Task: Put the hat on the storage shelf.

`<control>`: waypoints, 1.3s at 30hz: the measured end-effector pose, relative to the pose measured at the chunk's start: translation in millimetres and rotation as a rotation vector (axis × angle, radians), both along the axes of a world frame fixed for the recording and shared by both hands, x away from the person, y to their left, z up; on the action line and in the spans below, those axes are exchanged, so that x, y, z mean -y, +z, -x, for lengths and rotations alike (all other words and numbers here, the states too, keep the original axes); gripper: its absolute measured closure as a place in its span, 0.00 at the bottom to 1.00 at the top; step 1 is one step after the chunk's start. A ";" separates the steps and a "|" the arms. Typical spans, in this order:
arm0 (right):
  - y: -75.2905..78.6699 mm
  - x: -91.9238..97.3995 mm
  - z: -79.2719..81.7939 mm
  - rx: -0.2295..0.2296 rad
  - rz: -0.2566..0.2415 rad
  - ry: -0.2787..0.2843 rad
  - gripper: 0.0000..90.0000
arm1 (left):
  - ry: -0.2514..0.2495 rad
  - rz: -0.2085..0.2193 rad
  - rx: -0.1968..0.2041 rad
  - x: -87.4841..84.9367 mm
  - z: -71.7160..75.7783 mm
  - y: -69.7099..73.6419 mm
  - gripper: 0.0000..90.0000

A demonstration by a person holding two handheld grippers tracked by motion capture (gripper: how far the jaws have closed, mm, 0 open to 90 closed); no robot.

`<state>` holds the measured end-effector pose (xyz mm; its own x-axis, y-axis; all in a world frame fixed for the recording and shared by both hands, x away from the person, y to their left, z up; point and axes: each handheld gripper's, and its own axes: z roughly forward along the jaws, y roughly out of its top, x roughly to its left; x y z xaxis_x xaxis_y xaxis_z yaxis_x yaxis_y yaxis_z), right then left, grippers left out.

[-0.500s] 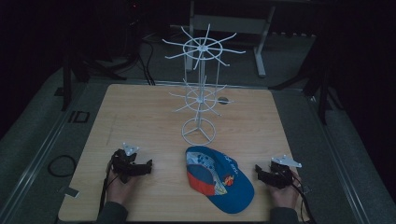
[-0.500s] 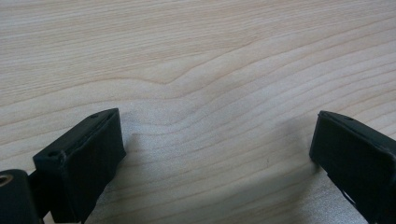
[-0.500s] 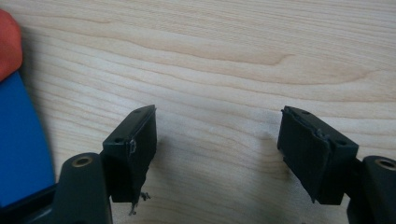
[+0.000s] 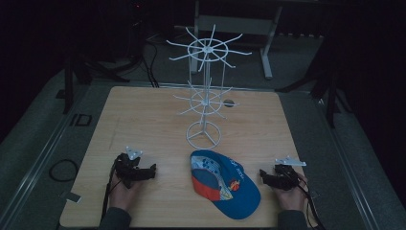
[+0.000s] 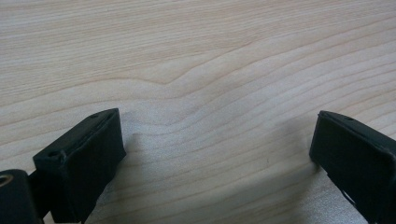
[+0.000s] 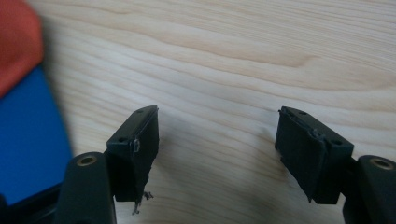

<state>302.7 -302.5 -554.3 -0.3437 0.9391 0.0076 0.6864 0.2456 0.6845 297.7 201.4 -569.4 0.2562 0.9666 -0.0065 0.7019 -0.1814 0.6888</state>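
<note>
A blue cap (image 4: 225, 184) with an orange patterned front lies on the wooden table (image 4: 143, 124) near its front edge. Behind it stands a white wire display rack (image 4: 205, 91) with two tiers of hooks. My left gripper (image 4: 152, 170) rests on the table left of the cap, open, with bare wood between its jaws (image 5: 215, 140). On the other side of the cap my right gripper (image 4: 262, 174) rests open as well, nothing between its fingers (image 6: 215, 135). The cap's blue and orange edge (image 6: 23, 116) shows at the left of the right gripper view.
A small dark hole (image 4: 230, 102) sits in the tabletop behind the rack. Dark floor, cables (image 4: 62, 170) and stand legs (image 4: 265, 57) surround the table. Bare wood stretches on both sides of the rack.
</note>
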 end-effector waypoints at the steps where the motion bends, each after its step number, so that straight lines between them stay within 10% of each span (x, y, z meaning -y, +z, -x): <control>1: 0.9 -0.8 -1.3 -0.005 0.002 0.016 0.35 | 0.000 0.000 0.000 0.1 0.0 0.0 0.04; 22: 59.3 -51.2 -22.1 0.016 0.047 0.296 0.44 | -0.009 0.002 0.001 1.8 0.0 0.0 0.04; 39: 97.6 -86.6 -24.3 0.032 0.055 0.417 0.44 | -0.013 0.004 0.002 2.7 -0.1 0.0 0.04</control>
